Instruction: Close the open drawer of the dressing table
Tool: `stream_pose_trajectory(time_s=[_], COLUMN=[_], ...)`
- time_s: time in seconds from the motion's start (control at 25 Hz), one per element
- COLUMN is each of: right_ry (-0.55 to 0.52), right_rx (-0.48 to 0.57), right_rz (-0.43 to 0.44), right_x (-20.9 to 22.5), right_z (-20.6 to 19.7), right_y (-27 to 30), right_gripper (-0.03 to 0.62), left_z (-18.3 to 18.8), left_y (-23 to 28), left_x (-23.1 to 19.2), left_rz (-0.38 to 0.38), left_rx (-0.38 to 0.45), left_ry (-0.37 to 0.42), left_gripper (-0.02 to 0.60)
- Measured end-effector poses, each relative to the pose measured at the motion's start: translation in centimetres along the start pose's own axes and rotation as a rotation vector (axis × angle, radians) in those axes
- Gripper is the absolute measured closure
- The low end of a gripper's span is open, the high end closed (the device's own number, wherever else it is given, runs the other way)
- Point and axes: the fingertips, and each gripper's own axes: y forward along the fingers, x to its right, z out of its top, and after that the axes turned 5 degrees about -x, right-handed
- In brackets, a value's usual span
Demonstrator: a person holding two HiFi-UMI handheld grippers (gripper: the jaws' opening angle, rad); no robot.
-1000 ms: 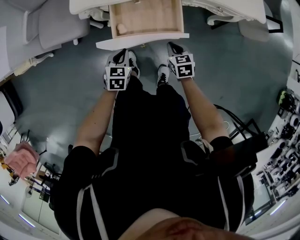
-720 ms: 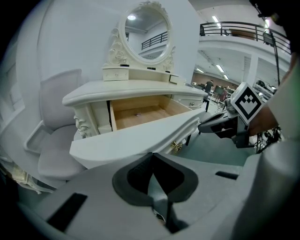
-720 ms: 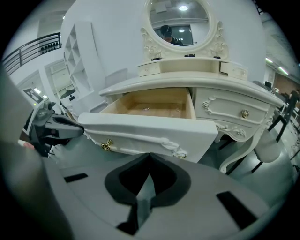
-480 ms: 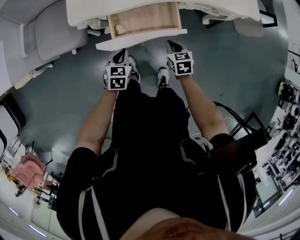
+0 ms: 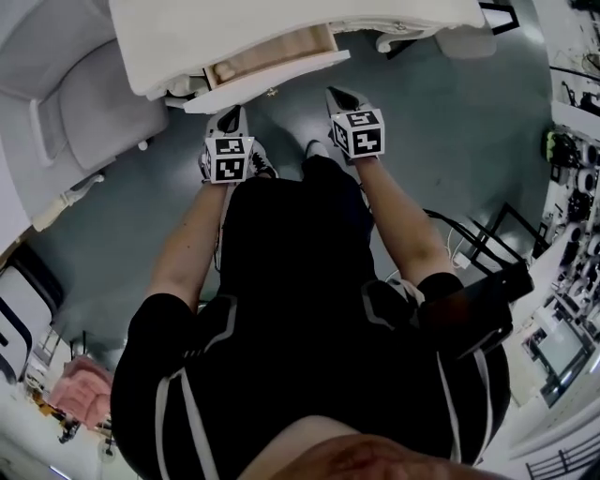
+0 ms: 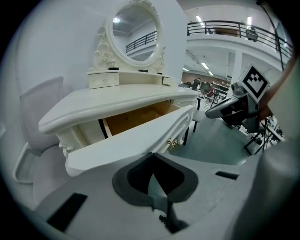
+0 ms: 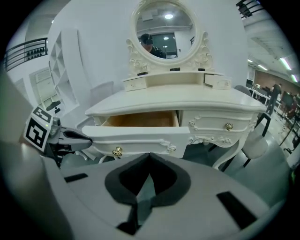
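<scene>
The white dressing table (image 5: 281,23) stands at the top of the head view. Its left drawer (image 5: 267,58) is part open, with a strip of wooden inside showing behind the white front panel (image 5: 272,82). My left gripper (image 5: 228,118) is shut and empty, its tip just below the panel's left part. My right gripper (image 5: 338,97) is also shut and empty, just off the panel's right end. The left gripper view has the drawer front (image 6: 136,138) and a gold knob (image 6: 171,143) right beyond the closed jaws. The right gripper view shows the drawer front (image 7: 140,135) with two knobs. Contact cannot be told.
A grey upholstered chair (image 5: 94,103) stands left of the table. The table's right drawer (image 7: 220,123) is closed. An oval mirror (image 7: 165,33) rises behind the tabletop. A white stool (image 7: 255,147) sits at the right. Equipment racks (image 5: 572,159) line the right side.
The drawer has slid farther into the table; much less of its wooden inside shows. Both grippers moved forward with the front panel, and the head view swung so the table sits tilted.
</scene>
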Motion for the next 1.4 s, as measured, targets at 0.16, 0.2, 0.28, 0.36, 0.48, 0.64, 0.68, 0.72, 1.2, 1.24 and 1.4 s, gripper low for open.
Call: stream_pose_trajectory(time_s=[0.16, 0.2, 0.28, 0.36, 0.48, 0.64, 0.68, 0.72, 1.2, 1.24, 1.4], right_ry=[0.032, 0.036, 0.035, 0.036, 0.042, 0.043, 0.041, 0.040, 0.084, 0.088, 0.104], right_rx=[0.037, 0.045, 0.063, 0.075, 0.094, 0.129, 0.137, 0.142, 0.149, 0.147, 0.151], right_rz=[0.002, 0.004, 0.007, 0.008, 0.010, 0.005, 0.002, 0.000, -0.008, -0.010, -0.026], right_x=[0.8, 1.2, 2.1, 2.8, 3.7, 5.3, 5.7, 6.1, 7.9, 8.0, 8.3], right_z=[1.1, 1.4, 2.4, 3.3, 4.2, 5.7, 6.0, 6.3, 6.4, 6.4, 6.5], right_y=[-1.4, -1.6, -1.9, -2.0, -2.3, -3.7, -4.2, -4.6, -5.3, -5.3, -5.3], right_gripper=[0.589, 0.589, 0.589, 0.589, 0.589, 0.589, 0.589, 0.589, 0.589, 0.589, 0.589], left_z=[1.1, 1.5, 2.5, 2.9, 2.7, 4.1, 4.5, 4.8, 6.1, 6.1, 6.5], left_y=[0.7, 0.8, 1.5, 2.2, 3.1, 4.4, 4.6, 4.6, 7.4, 7.6, 8.0], left_x=[-0.9, -1.0, -1.4, -1.8, -2.3, -2.7, -2.8, -2.7, -3.3, -3.4, -4.2], left_rz=[0.031, 0.044, 0.067, 0.076, 0.075, 0.084, 0.087, 0.091, 0.108, 0.109, 0.113], left_rx=[0.005, 0.003, 0.002, -0.006, -0.032, -0.014, -0.010, -0.010, -0.019, -0.021, -0.028], left_ry=[-0.003, 0.002, 0.013, 0.007, -0.004, 0.017, 0.017, 0.018, 0.073, 0.071, 0.070], left_gripper=[0.577, 0.577, 0.577, 0.577, 0.577, 0.577, 0.577, 0.577, 0.577, 0.577, 0.577])
